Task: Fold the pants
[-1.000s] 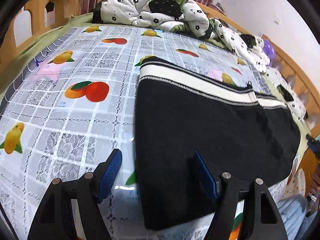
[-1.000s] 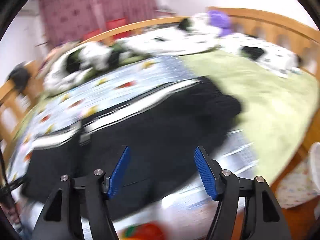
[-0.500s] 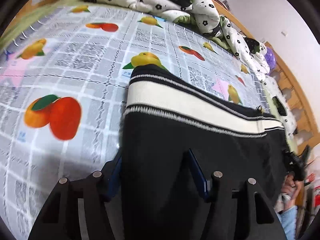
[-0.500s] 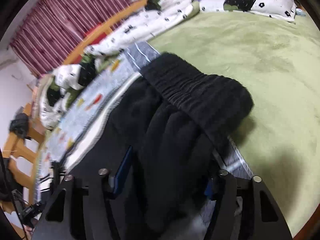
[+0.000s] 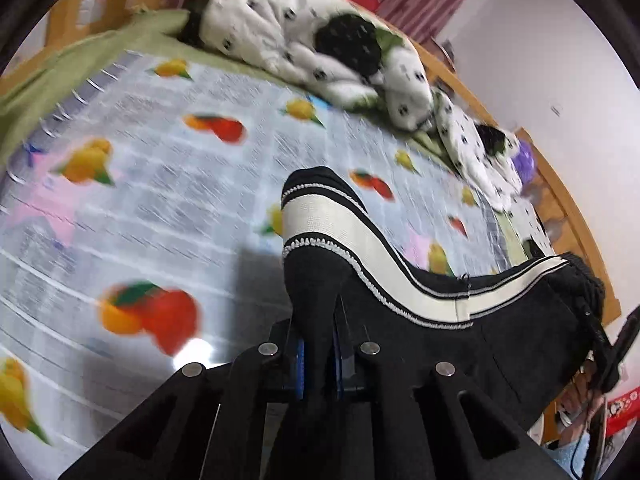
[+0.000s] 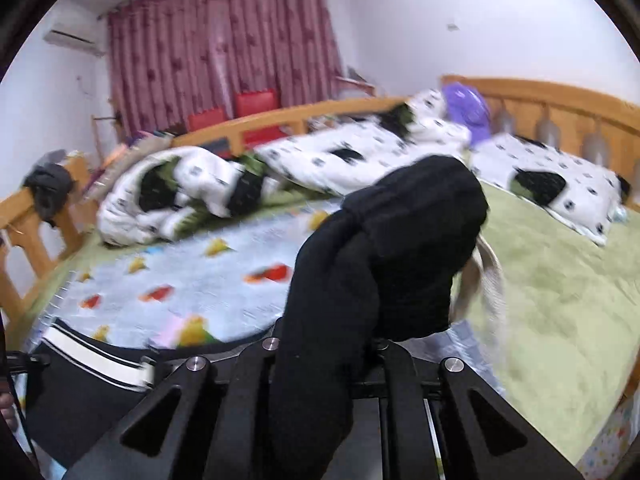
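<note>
Evidently, the jaws of the left gripper [image 5: 320, 354] were closed on a narrow pinch of the pants [image 5: 460, 320] at the striped hem end, and the jaws of the right gripper [image 6: 326, 354] were clamped on a thick bunch of the black waist end. The garment was held up between the two, lifted off the fruit-print sheet [image 5: 160, 208] on the bed, its middle sagging toward the near edge.

A slip was judged most likely at the left, where only a thin fold was caught; if the ends were pulled apart too hard, that fold could be dragged out. At the right, so much cloth was gathered that layers could be folded unevenly, and the pale dangling drawstring [image 6: 490, 280] could be trapped inside the fold. Motion blur suggested speed, so a skewed landing was also possible.

The white side stripe [image 5: 360, 240] and its run toward the far waist were shown fully only in the left view. The drawstring, the green blanket [image 6: 560, 280] and the curtain [image 6: 224, 48] were shown only in the right view.
</note>
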{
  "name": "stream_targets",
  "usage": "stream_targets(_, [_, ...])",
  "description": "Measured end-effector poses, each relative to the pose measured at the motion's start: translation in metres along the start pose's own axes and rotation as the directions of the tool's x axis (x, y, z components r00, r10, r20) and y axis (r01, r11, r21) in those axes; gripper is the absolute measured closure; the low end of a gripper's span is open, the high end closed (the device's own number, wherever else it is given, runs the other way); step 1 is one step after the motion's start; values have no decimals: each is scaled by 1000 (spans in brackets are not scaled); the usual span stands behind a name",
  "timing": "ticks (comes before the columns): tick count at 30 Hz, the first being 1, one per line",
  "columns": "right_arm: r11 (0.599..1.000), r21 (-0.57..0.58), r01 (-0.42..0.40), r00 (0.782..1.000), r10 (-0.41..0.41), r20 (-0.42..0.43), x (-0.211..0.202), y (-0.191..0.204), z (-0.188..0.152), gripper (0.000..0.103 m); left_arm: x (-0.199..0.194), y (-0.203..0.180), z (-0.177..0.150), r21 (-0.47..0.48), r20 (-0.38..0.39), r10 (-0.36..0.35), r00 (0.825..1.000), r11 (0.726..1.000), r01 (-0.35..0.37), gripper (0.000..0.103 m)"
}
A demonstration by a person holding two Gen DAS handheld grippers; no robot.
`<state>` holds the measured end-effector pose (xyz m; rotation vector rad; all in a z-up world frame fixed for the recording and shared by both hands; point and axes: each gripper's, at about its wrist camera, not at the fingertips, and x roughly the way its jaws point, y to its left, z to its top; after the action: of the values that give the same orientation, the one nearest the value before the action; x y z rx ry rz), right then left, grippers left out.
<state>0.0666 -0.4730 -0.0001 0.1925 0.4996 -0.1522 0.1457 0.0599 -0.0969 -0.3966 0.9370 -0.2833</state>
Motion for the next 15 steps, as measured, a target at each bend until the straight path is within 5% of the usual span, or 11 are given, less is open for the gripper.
stream_targets(4, [992, -19, -126, 992, 126, -17, 3, 51, 9, 92, -27, 40, 17, 3, 16, 119, 993, 993, -119, 93])
stream_targets(6, [984, -33, -176, 983, 174, -54, 14, 70, -2, 92, -33, 67, 22, 24, 14, 241, 970, 970, -241, 93])
stream_targets(10, [988, -48, -146, 969, 133, -208, 66, 83, -43, 91, -21, 104, 20, 25, -21, 340, 940, 940, -339, 92])
stream_targets(13, [997, -63, -48, 921, 19, -388, 109, 66, -74, 87, -6, 121, 18, -7, -71, 331, 941, 943, -332, 86])
stream_targets(15, [998, -21, -64, 882, 46, -469, 117, 51, -87, 84, -2, 120, 17, 14, -79, 368, 927, 930, -368, 78])
